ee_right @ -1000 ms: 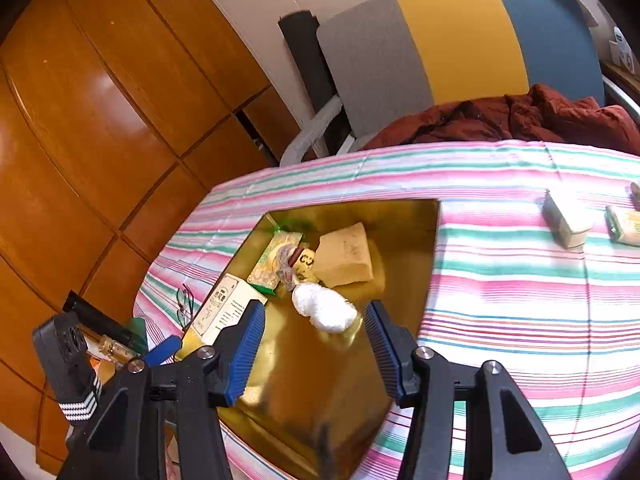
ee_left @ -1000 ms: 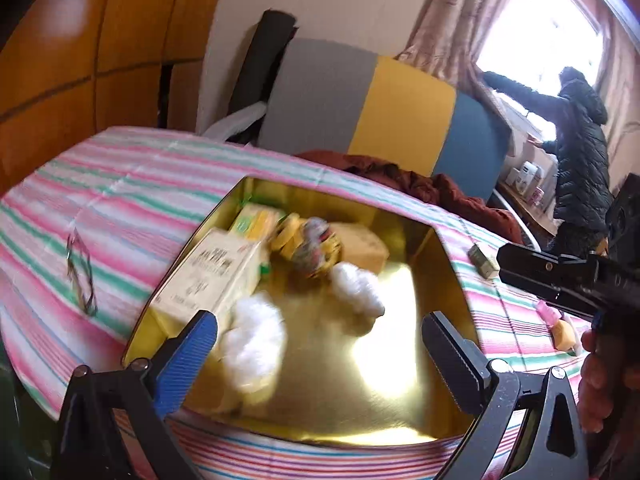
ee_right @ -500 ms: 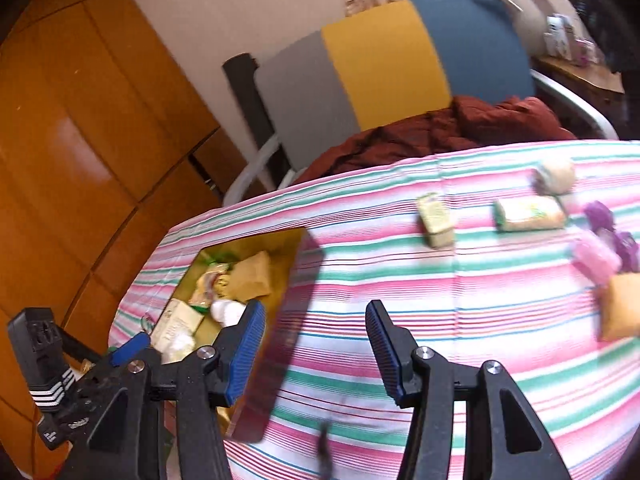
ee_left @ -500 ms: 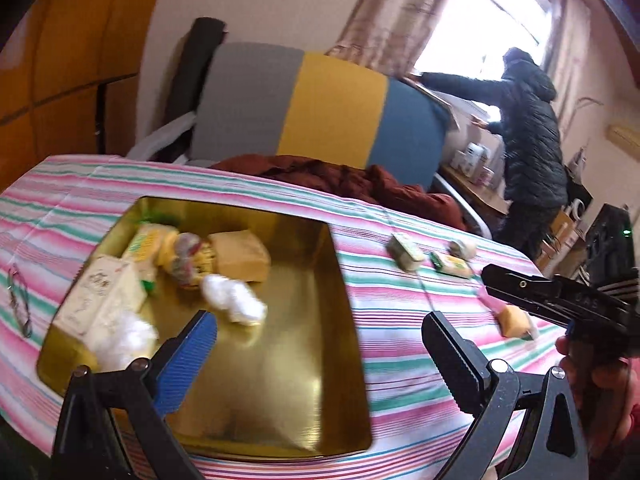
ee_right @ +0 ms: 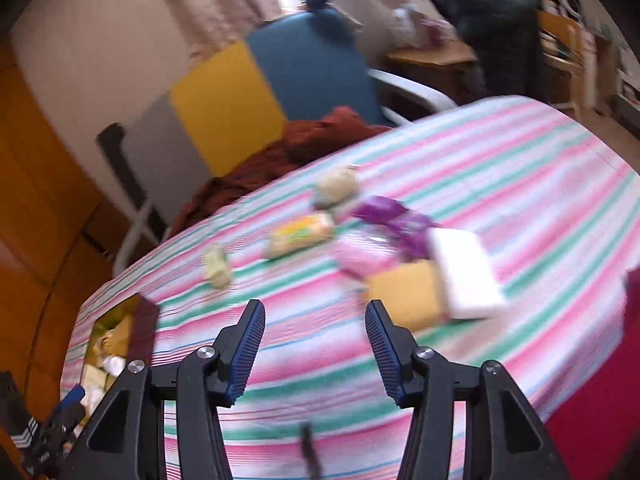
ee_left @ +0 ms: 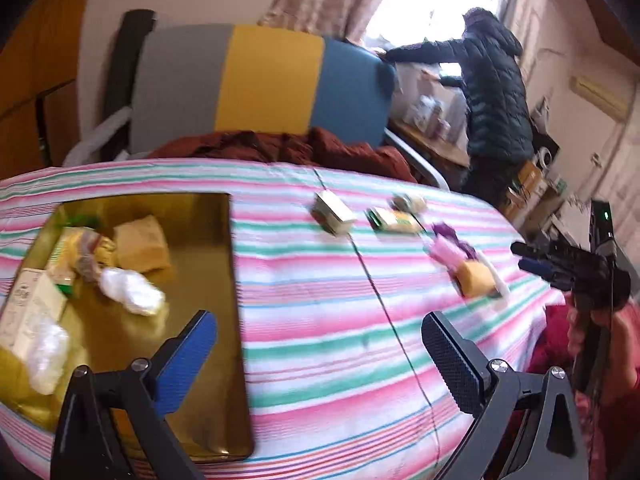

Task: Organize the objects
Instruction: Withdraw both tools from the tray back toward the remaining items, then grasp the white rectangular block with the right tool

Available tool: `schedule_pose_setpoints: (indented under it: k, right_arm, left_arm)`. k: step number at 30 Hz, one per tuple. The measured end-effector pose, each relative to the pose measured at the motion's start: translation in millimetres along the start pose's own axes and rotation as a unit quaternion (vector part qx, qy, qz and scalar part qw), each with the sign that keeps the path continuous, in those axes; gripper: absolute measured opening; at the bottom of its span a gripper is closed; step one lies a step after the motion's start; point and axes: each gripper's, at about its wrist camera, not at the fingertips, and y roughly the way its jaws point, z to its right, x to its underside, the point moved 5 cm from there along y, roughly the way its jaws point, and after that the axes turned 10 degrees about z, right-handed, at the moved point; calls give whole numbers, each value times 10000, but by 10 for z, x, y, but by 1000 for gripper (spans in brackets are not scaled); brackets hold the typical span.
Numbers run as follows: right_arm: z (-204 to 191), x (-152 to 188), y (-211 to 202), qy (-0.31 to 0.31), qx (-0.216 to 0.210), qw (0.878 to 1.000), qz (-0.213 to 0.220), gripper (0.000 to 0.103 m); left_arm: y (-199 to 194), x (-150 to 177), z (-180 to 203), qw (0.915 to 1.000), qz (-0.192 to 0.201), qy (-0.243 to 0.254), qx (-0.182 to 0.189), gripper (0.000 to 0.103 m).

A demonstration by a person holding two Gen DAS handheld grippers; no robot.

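Note:
A gold tin box (ee_left: pixel 208 240) sits at the left of the striped table and holds several packets, among them a white wad (ee_left: pixel 130 292) and a tan packet (ee_left: pixel 142 248). Loose items lie to the right: a small box (ee_left: pixel 332 213), a green-yellow packet (ee_left: pixel 394 220), a pink packet (ee_left: pixel 448 252) and an orange packet (ee_left: pixel 476 278). My left gripper (ee_left: pixel 320 344) is open and empty over the cloth by the tin's right wall. My right gripper (ee_right: pixel 316 320) is open and empty just short of the orange packet (ee_right: pixel 408 296), the white packet (ee_right: pixel 464 268) and the purple wrapper (ee_right: pixel 396 216).
The table has a pink, green and white striped cloth (ee_left: pixel 320 300). A grey, yellow and blue chair (ee_left: pixel 260 80) with a rust-red cloth (ee_left: pixel 280 146) stands behind it. A person in a dark jacket (ee_left: pixel 496 84) stands at the window. Wooden panels (ee_right: pixel 28 200) are at left.
Both grippers have swung right, away from the gold tin toward the loose items on the cloth. Both stayed open and empty.

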Motion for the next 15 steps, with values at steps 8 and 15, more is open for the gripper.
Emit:
schedule_pose_setpoints:
  k: [8, 15]
  right_arm:
    - [405, -127, 41, 9, 665, 9975, -219, 54]
    - [856, -376, 539, 1, 1276, 9882, -852, 65]
  left_arm:
    - [343, 222, 358, 9969, -728, 155, 271, 103]
    - [515, 341, 694, 9923, -1056, 413, 502, 103]
